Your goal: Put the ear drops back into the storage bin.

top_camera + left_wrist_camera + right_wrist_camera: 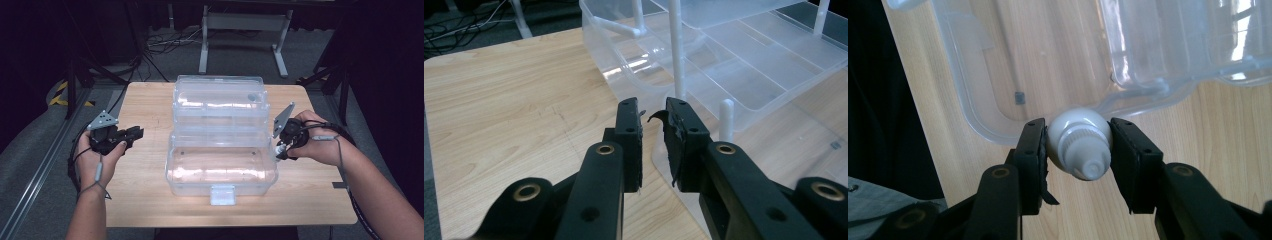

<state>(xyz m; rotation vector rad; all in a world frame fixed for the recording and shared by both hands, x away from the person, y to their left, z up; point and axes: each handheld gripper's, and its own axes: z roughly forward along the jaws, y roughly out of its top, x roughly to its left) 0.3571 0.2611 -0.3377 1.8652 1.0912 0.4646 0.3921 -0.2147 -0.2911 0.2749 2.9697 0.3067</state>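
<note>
Right gripper (1079, 150) jaws clamp white bottle (1079, 147), no label readable; left gripper (653, 122) jaws apart, empty, beside clear box (220, 167).

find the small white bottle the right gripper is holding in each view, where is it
High view: the white bottle sits at the right gripper, against the right end of the clear plastic box.
Right gripper view: centre, clamped between the two black jaws, cap toward the camera.
Left gripper view: not in it.
Shared landmark: the clear plastic box on the wooden table.

White capped bottle (1080, 147), nozzle toward camera, clamped.
</note>
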